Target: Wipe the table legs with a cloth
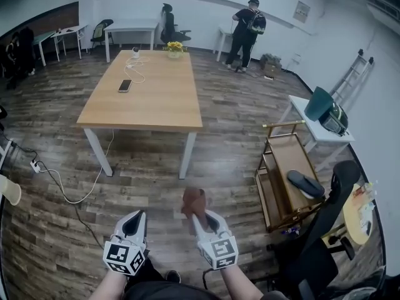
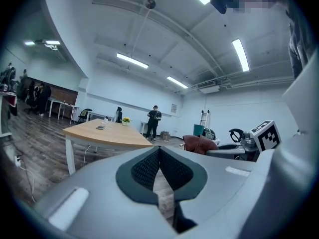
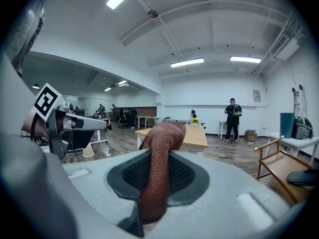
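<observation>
A wooden-topped table (image 1: 150, 92) on white legs (image 1: 187, 155) stands a few steps ahead on the plank floor; it also shows as the table (image 2: 102, 133) and the table (image 3: 192, 137) in the gripper views. My right gripper (image 1: 199, 215) is shut on a reddish-brown cloth (image 1: 193, 200), which sticks up between its jaws as the cloth (image 3: 158, 166). My left gripper (image 1: 134, 220) is shut with nothing in it. Both grippers hang low in front of me, well short of the table legs.
A phone (image 1: 125, 85), a cable and a flower pot (image 1: 175, 49) lie on the table. A wooden cart (image 1: 286, 175), a white side table (image 1: 319, 127) and a black chair (image 1: 325, 224) stand at the right. A power cord (image 1: 59, 186) trails left. A person (image 1: 247, 33) stands far back.
</observation>
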`<control>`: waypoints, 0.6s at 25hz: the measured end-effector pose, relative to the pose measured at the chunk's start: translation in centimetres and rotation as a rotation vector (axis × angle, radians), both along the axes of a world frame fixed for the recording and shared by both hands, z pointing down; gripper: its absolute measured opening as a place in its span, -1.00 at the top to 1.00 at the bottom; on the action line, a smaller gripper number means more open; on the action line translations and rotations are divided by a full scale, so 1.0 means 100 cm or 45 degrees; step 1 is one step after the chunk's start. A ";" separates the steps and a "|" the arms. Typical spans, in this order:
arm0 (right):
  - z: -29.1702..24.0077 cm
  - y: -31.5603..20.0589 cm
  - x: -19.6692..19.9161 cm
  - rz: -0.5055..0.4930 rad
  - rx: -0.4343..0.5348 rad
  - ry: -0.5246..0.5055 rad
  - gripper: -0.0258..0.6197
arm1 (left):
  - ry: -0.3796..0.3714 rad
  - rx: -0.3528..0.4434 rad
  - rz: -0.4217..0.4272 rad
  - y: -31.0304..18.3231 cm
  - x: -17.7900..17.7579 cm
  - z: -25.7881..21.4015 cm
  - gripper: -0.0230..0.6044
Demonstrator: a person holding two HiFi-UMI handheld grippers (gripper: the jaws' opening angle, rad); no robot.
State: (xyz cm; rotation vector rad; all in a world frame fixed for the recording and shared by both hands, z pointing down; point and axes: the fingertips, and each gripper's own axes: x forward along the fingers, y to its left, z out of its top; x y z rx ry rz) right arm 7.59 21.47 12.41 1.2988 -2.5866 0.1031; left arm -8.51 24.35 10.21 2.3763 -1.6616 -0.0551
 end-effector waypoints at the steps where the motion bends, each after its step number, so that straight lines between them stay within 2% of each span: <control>1: 0.001 0.003 0.002 -0.002 -0.008 0.000 0.71 | -0.001 -0.002 -0.003 0.004 0.002 0.000 0.86; 9: 0.010 0.019 0.007 -0.037 -0.030 0.004 0.71 | -0.017 -0.005 -0.035 0.019 0.006 0.000 0.86; 15: 0.015 0.024 0.011 -0.034 -0.046 0.014 0.71 | -0.022 -0.022 -0.022 0.025 0.008 0.005 0.86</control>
